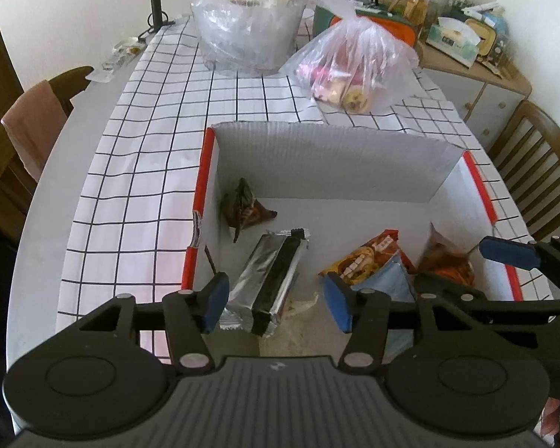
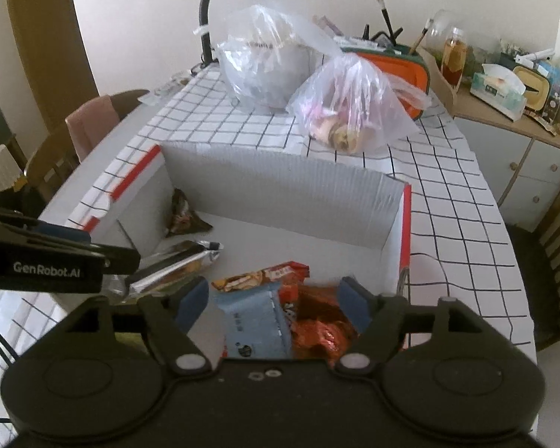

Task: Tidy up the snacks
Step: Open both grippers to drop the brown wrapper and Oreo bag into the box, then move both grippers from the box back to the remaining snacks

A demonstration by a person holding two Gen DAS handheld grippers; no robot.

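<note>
Both tools are hanging over a white cardboard box [image 1: 317,156] w/ red edge strips, sitting on a tabletop [image 1: 138,156] covered by a grid-pattern cloth. Left tool [image 1: 276,300] is showing its jaws spread, w/ a silver-and-black foil pack [image 1: 268,280] lying on the box floor between them; the pads aren't pressing on it, tho the near end of the pack is partly hidden behind the left pad. Right tool [image 2: 276,304] is also standing wide, nothing pinched; under it a light blue packet [image 2: 254,326] and an orange-red wrapper [image 2: 321,330] are lying piled w/ an orange snack bag [image 2: 261,276], all overlapping so edges are hard to separate, and the tool body is cutting off their near ends. A dark triangular packet [image 1: 244,209] is leaning in the far left corner of the box, print too blurred to read. Beyond the box, two clear plastic bags are sitting on the cloth: the nearer bag [image 1: 351,71] is holding pinkish items, the far bag [image 1: 246,26] is wrapping something grey, contents unclear. A cluttered side cabinet [image 2: 504,119] is sitting at far right.
</note>
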